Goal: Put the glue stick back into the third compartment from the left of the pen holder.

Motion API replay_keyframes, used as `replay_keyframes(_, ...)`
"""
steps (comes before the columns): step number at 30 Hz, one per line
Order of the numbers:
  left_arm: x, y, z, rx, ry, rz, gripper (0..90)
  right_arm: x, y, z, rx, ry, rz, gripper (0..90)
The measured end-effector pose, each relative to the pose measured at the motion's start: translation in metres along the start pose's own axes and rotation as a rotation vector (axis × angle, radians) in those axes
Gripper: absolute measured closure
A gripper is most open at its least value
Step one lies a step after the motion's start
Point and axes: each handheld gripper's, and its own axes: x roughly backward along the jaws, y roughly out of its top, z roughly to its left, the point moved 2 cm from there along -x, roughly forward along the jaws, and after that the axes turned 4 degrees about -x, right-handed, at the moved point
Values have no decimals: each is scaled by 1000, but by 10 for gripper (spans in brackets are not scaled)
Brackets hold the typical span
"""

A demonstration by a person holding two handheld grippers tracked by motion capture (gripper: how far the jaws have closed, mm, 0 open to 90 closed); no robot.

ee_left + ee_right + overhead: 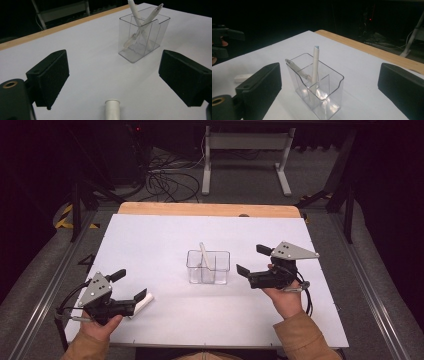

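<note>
The left gripper (131, 284) sits near the bottom left corner of the white table (150, 240). Its two black jaws are wide apart and hold nothing. A small white tube (145, 302) lies flat on the table right by this gripper. In the high view the tube's end sits just under the tip of the nearer jaw. In the left gripper view the white tube (111, 110) lies low in the gap between the two jaws, with its open round end pointing away toward the box. I cannot tell if a jaw touches it.

The right gripper (253, 260) is on the right side of the table, held in a hand (285, 300). Its jaws are wide apart too, and nothing is between them. They point toward the clear box (208, 267).

The clear box stands upright in the middle of the table, just beside the right gripper and well apart from the left one. A thin wall splits it into parts. Two white pens lean inside it. In the right gripper view one white pen (315, 63) stands tall and nearly straight, and the other pen (295, 67) leans to the side against the rim. In the left gripper view the two pens cross each other.

The white tube lies outside the box, well apart from it.
</note>
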Motion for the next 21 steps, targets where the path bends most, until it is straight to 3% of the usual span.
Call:
replay_keyframes(3, 0, 1, 0, 13, -7, 8, 104, 3, -3, -3, -2, -3, 6, 57)
replay_keyframes(11, -4, 4, -1, -18, -2, 62, 117, 10, -12, -10, 5, 14, 19, 72)
replay_keyframes(21, -15, 9, 0, -13, -8, 195, 121, 13, -16, -16, 1, 20, 38, 83)
